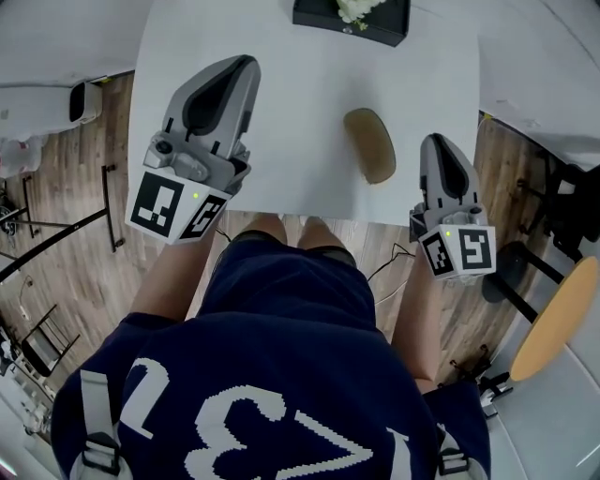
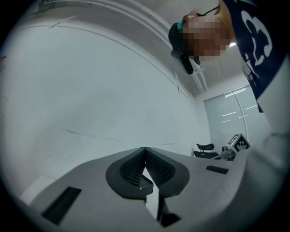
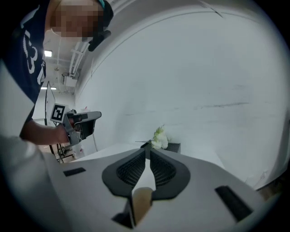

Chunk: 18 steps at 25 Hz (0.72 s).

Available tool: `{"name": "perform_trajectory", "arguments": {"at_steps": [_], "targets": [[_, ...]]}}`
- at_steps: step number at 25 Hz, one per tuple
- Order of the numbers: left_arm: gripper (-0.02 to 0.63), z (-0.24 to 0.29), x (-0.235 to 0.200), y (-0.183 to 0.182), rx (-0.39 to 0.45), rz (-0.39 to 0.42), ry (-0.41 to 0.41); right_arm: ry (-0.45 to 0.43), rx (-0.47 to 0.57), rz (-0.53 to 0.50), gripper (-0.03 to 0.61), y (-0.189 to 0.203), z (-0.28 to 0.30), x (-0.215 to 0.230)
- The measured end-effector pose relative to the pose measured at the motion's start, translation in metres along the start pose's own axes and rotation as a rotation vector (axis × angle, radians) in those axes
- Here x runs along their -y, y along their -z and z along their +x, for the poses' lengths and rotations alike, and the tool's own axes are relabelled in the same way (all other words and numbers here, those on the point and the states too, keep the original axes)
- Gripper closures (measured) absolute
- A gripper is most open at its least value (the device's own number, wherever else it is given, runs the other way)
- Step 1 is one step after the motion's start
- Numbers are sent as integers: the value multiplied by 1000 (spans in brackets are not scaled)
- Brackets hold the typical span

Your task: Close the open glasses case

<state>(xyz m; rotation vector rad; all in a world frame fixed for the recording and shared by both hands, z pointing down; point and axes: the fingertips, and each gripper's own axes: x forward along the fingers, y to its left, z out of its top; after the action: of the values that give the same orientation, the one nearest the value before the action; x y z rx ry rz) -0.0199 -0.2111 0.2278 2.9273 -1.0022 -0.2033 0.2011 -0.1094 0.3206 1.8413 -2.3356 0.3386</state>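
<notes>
A brown oval glasses case (image 1: 370,145) lies on the white table (image 1: 300,103), near its front edge, and looks closed from above. My right gripper (image 1: 437,142) hangs just right of the case by the table's right edge, jaws shut and empty. In the right gripper view (image 3: 147,147) the tan case (image 3: 141,205) shows low down through the gap behind the closed tips. My left gripper (image 1: 244,64) is over the table's left part, well apart from the case. In its own view (image 2: 145,150) the tips meet with nothing between them.
A black box with white flowers (image 1: 352,19) stands at the table's far edge and shows ahead in the right gripper view (image 3: 159,138). A round wooden seat (image 1: 558,319) is at the right over the wooden floor. The person's legs are at the table's front edge.
</notes>
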Motion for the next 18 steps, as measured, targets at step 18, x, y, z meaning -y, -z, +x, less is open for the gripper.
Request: {"name": "perform_trajectory", "arguments": {"at_steps": [18], "targets": [[601,-4,9,55,-125,-30,-16,-221,-400,323,345,180,42,-5]]}}
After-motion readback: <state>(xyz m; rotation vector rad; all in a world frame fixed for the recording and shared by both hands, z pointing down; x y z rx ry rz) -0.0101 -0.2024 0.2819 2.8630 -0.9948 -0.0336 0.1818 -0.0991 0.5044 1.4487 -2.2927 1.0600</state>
